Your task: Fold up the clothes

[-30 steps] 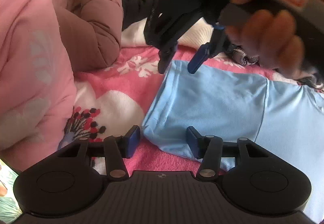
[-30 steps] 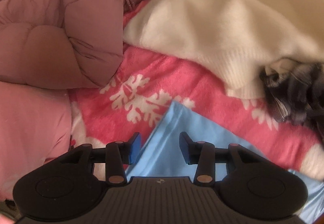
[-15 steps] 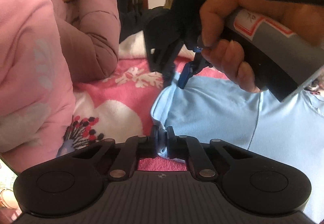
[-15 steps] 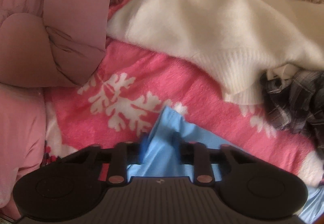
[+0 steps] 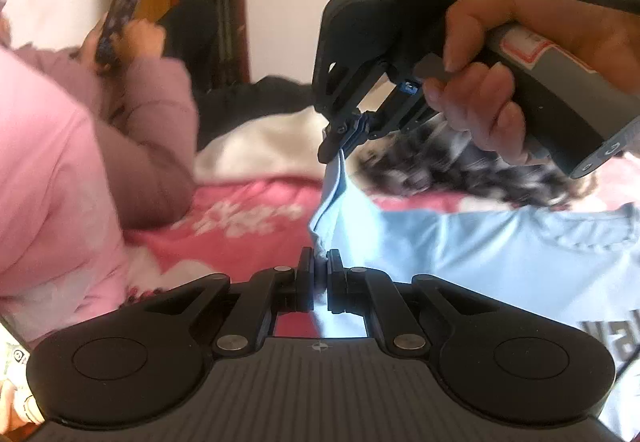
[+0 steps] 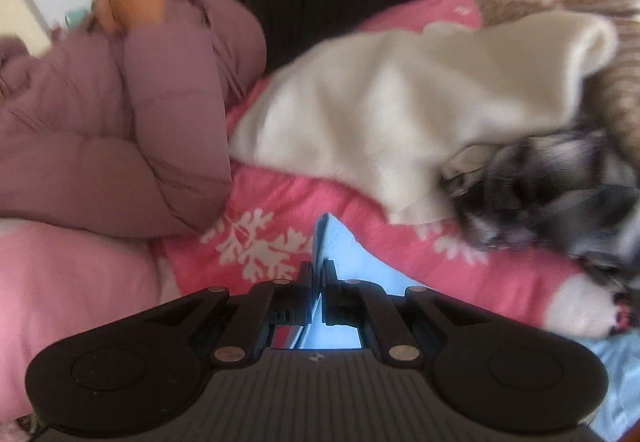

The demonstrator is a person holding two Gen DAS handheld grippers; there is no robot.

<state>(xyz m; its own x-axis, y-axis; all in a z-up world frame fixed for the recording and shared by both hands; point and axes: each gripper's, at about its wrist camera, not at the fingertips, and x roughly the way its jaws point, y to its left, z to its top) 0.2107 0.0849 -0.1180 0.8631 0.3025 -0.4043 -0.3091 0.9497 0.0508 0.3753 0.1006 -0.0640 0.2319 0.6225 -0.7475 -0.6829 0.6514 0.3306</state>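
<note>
Pink bedding with white snowflake prints (image 6: pixel 256 242) covers the bed and serves as the work surface. A person in a mauve puffer jacket (image 6: pixel 120 130) sits at its far left edge, holding a phone (image 5: pixel 120 22). Beyond the blanket's middle lies a white sweater (image 6: pixel 400 102), with a dark plaid garment (image 6: pixel 560 194) just right of it.

On the blanket's near side lies the light blue shirt (image 5: pixel 460 254), mostly flat, with grey lettering showing at its lower right. Its left edge is raised off the blanket between two grips. The left gripper (image 5: pixel 319 282) is clamped tight on the near corner of that edge. The right gripper (image 5: pixel 340 140), held in a hand (image 5: pixel 480 82), is pinched on the far corner; its own view shows blue cloth standing up between its closed jaws (image 6: pixel 317 294).

By my reading, folding has barely begun: both corners are secured and lifted, but no crease is made. Carrying the edge across the shirt, laying it down, and any further folds remain. The sweater and the plaid garment look unfolded too.
</note>
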